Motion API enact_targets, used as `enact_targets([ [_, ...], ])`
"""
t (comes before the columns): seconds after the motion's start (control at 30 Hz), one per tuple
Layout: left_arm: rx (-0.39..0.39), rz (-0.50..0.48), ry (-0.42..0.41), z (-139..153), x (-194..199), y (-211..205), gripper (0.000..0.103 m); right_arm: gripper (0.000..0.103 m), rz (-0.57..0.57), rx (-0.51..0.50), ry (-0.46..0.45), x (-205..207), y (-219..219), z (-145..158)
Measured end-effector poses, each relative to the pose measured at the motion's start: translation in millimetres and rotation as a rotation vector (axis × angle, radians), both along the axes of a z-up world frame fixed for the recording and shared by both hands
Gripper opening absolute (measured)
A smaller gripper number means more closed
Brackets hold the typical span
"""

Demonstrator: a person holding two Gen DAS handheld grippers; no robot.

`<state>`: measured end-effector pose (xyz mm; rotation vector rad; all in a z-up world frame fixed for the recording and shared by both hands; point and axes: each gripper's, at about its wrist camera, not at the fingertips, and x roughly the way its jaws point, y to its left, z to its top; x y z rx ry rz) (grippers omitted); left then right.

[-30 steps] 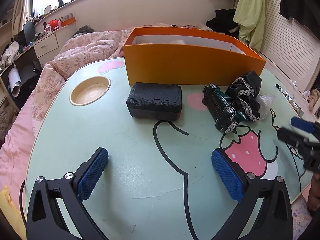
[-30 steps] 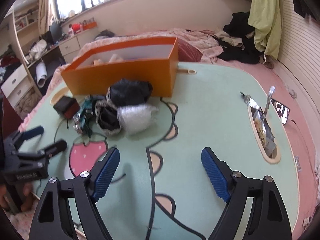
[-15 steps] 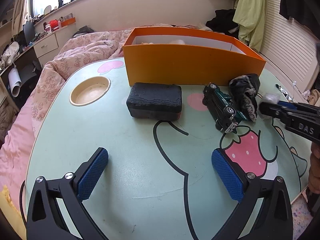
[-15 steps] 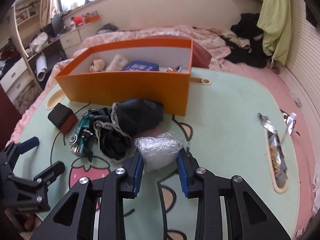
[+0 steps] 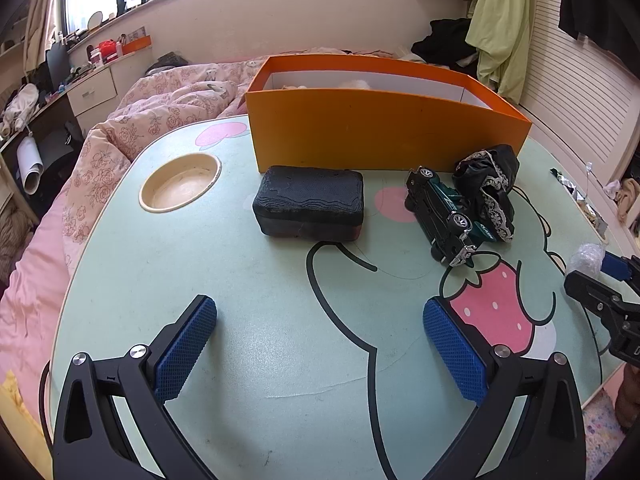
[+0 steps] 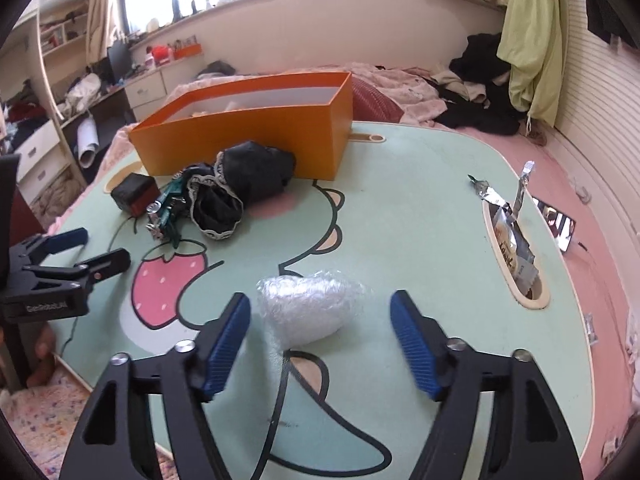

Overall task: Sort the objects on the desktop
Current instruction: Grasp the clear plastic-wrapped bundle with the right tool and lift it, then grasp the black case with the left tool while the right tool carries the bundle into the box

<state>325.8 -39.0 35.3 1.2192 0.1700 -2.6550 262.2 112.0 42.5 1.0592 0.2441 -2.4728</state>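
Note:
A clear plastic wad [image 6: 310,310] lies on the green table between the wide-apart fingers of my right gripper [image 6: 320,342], which is open and not touching it. It also shows small in the left wrist view [image 5: 587,256]. An orange box [image 5: 384,128] stands at the back. In front of it lie a black case [image 5: 310,204], a green toy car [image 5: 444,214] and a black lace cloth [image 5: 490,184]. My left gripper [image 5: 320,348] is open and empty over the table's near part, well short of the case.
A round cup recess [image 5: 180,188] sits at the table's left. A slot with foil wrappers [image 6: 512,240] runs along the right edge. A bed with a pink quilt [image 5: 132,128] lies behind the table. A phone [image 6: 560,226] lies right of the table.
My right gripper closed on the plastic wad, carried it away from the cloth pile toward the near right of the table, then opened. The left gripper has not moved.

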Motion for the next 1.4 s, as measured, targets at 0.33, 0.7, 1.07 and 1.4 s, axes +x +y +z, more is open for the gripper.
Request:
enact_targets([
  [0.33, -0.003, -0.001, 0.000, 0.5, 0.0, 1.2, 0.103, 0.090, -0.018, 0.018, -0.001, -2.4, 2.5, -3.9],
  [0.7, -0.003, -0.052, -0.015, 1.2, -1.8, -0.4, 0.103, 0.083, 0.003, 0.007, 0.011, -1.8, 1.0, -3.6],
  [1.07, -0.068, -0.052, 0.022, 33.4, -17.5, -20.6, 0.103, 0.031, 0.083, -0.018, 0.045, 5.5, -5.4, -1.2],
  [1.4, -0.106, -0.136, -0.053, 19.5, -68.8, -14.6, 0.086, 0.032, 0.082, -0.018, 0.045, 5.6, -5.3, -1.5],
])
